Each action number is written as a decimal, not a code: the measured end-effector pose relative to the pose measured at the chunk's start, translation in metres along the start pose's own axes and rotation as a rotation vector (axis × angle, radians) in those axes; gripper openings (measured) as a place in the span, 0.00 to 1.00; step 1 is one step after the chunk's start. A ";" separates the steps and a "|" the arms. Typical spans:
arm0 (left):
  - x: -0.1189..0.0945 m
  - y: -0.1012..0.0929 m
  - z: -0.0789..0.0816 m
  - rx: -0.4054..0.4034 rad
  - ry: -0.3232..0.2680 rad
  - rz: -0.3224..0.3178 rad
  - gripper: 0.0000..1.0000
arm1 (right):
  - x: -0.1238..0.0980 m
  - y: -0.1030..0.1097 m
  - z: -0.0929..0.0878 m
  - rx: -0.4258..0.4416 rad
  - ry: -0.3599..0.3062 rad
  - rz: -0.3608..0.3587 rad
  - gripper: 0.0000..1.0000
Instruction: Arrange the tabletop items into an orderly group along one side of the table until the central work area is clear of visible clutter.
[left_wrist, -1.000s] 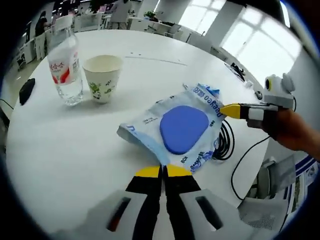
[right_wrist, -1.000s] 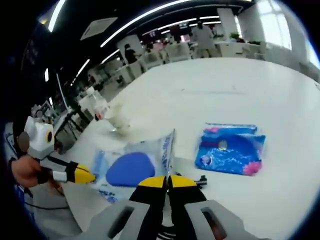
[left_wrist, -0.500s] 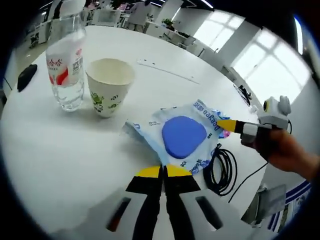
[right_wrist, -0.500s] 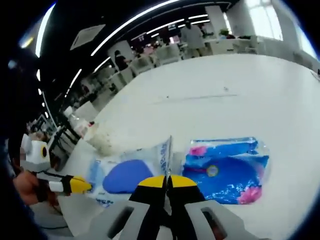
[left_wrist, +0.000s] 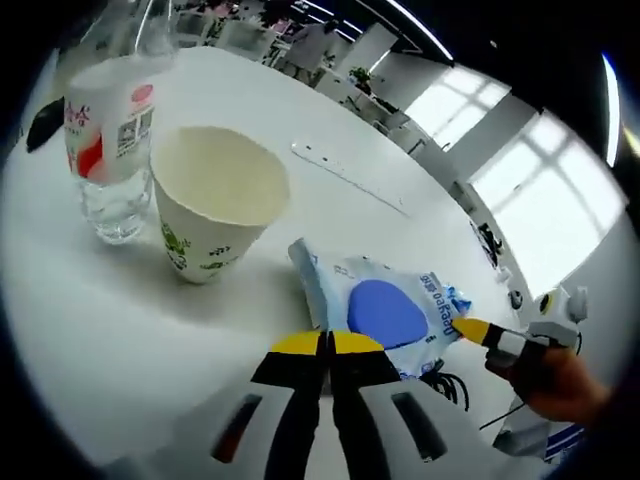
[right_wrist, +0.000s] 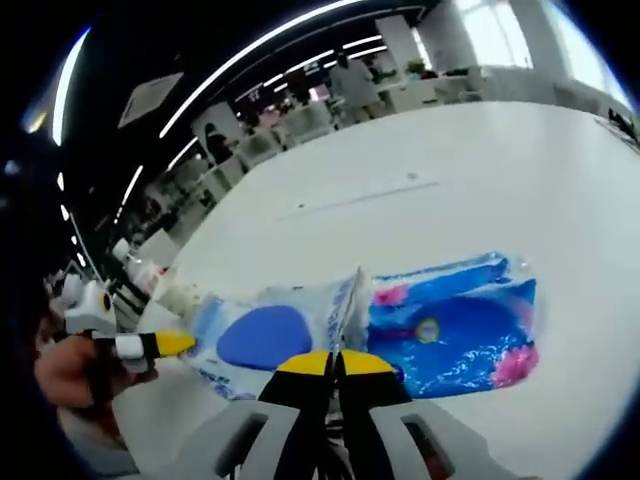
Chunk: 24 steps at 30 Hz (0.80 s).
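White tabletop (left_wrist: 110, 330) spreads under both my grippers. My left gripper (left_wrist: 327, 343) has its yellow-tipped jaws pressed together on the near edge of the light-blue packet (left_wrist: 385, 313), the one with a blue oval showing through its clear front. In the same view my right gripper (left_wrist: 472, 331) comes in from the right, its yellow tip at the packet's far-right edge, with my hand (left_wrist: 556, 383) behind it. Left of the packet stands a paper cup (left_wrist: 213, 212), upright and open, and just left of that a clear water bottle (left_wrist: 108, 140) with a red and white label; cup and bottle are close beside each other. A dark cable (left_wrist: 447, 385) lies coiled near the packet's right edge. In the right gripper view my jaws are together, pinching a raised edge of the packet (right_wrist: 270, 335), and a second, darker blue pack (right_wrist: 455, 325) with pink marks lies just right of it, touching or overlapping it; I cannot tell which. My left gripper (right_wrist: 165, 344) shows at the left there.
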<state>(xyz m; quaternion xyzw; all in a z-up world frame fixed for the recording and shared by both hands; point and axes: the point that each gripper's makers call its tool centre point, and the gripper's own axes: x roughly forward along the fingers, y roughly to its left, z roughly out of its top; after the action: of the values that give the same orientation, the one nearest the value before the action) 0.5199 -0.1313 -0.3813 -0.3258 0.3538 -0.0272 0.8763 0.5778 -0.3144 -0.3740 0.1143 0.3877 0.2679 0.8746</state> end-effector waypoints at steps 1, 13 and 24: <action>0.001 0.002 0.002 -0.023 -0.013 0.005 0.00 | 0.001 0.000 -0.001 0.003 0.002 0.002 0.00; 0.006 0.025 0.015 -0.151 -0.091 0.062 0.00 | 0.024 0.011 -0.012 0.044 0.025 0.030 0.00; 0.011 0.029 0.024 -0.163 -0.118 0.062 0.01 | 0.031 0.013 -0.008 0.058 0.024 0.035 0.00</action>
<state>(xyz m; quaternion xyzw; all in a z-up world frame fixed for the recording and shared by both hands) 0.5379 -0.0985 -0.3921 -0.3860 0.3127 0.0481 0.8665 0.5838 -0.2867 -0.3934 0.1433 0.4037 0.2730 0.8614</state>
